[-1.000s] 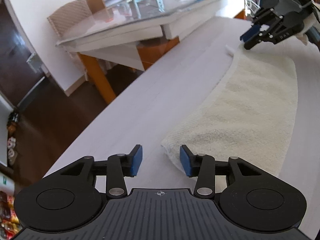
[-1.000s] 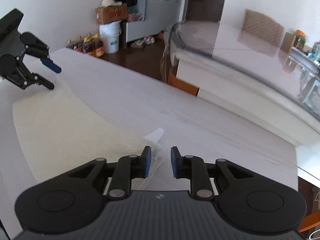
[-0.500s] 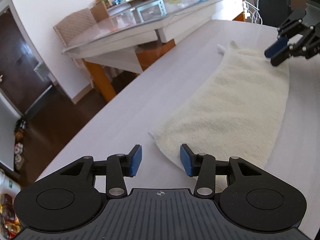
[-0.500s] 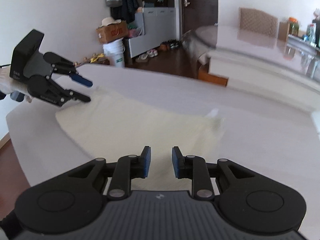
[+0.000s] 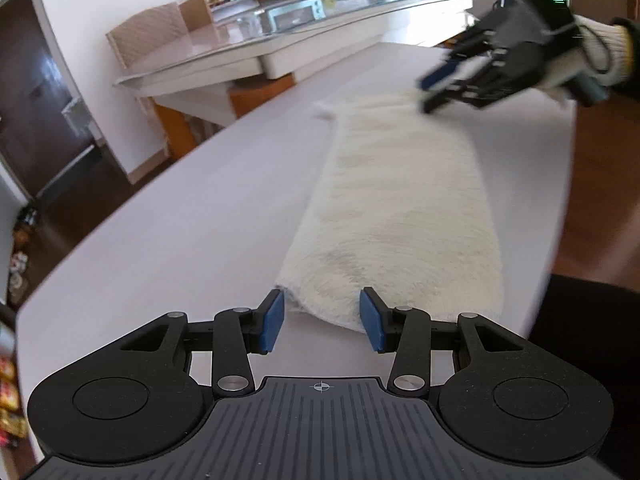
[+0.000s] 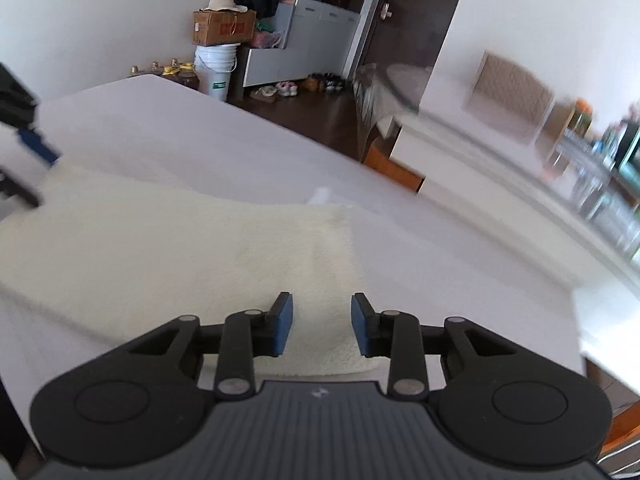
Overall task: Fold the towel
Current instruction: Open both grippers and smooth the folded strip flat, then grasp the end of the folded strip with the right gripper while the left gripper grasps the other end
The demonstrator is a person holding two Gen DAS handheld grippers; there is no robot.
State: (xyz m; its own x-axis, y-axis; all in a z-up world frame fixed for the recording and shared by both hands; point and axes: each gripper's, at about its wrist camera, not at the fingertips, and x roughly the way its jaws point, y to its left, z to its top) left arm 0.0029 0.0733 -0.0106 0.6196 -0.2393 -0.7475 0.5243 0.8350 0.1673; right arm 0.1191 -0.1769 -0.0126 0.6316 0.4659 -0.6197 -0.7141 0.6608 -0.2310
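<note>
White and broad, the worktop (image 5: 192, 216) fills both wrist views, with a glass-topped dining table (image 5: 280, 40) beyond it and a white bucket (image 6: 215, 68) and cardboard box (image 6: 223, 28) against the far wall; dark wooden floor shows around the edges.

Lying flat along the worktop, close to its near edge, is the towel (image 5: 400, 216); it is cream, fluffy terry, already a long narrow band that looks doubled lengthwise, with a rounded fold at the end nearest the left gripper and a small white tag (image 6: 320, 196) poking out at a far corner.

At one end the left gripper (image 5: 322, 320) has its jaws spread, straddling the towel's corner with nothing pinched; at the other end the right gripper (image 6: 322, 326), held in a hand in a white knit glove (image 5: 596, 56), has just been opening its jaws, which hover apart over the cloth and grip nothing.

Risks, as I judge them: a pinch that catches only the top layer would peel the band open; uneven lifts at the two ends would skew the next fold; dragging could pull the thick pile towards the nearby edge and off the worktop.
</note>
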